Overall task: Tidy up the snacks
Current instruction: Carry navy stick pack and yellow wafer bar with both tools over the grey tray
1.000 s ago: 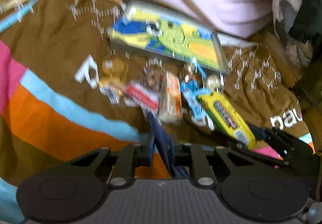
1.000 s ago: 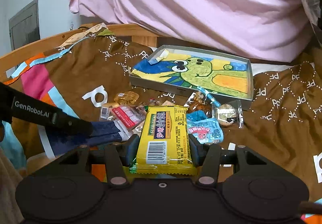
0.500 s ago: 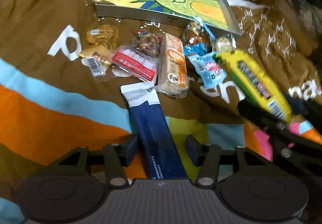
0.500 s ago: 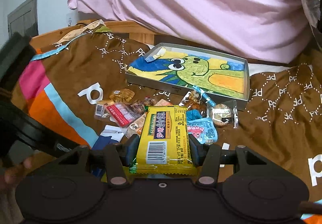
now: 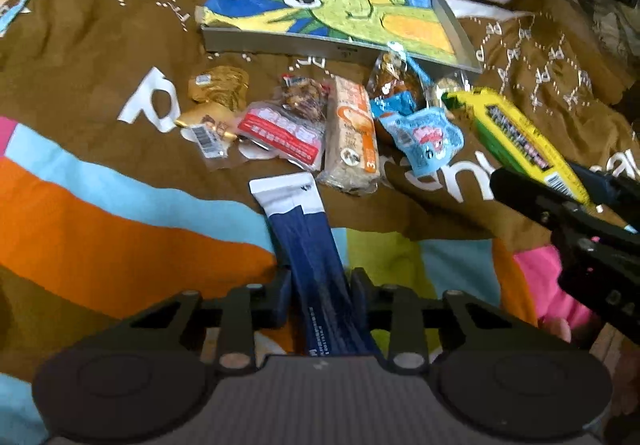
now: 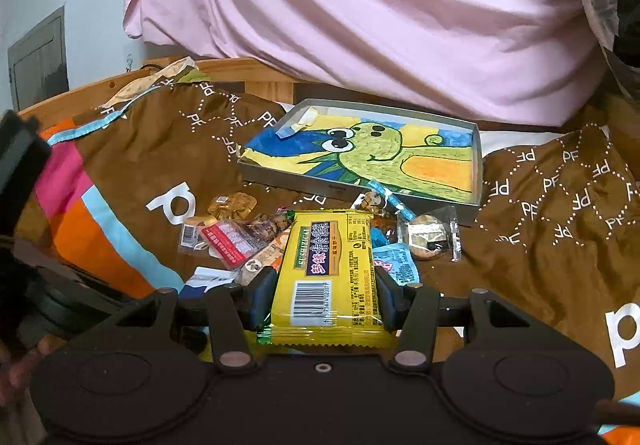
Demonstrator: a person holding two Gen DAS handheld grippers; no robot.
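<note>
While both grippers are loaded, the dinosaur tray [image 6: 477,169] lies straight ahead beyond the snack pile. A yellow biscuit pack [image 6: 328,273] is clamped lengthwise in the right gripper [image 6: 325,299], the nearer tool; a navy sachet [image 5: 316,265] is pinched by the left gripper [image 5: 320,295].

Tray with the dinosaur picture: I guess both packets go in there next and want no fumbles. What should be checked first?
1. Right claw gripping yellow packet: ok.
2. Left claw gripping blue packet: ok, clamped on both sides.
3. Tray has room: ok, only two small scraps in its far corner.
4. Path to tray: not ok, loose snacks lie in front of it.
5. Blue packet lifted off blanket: cannot tell.
</note>
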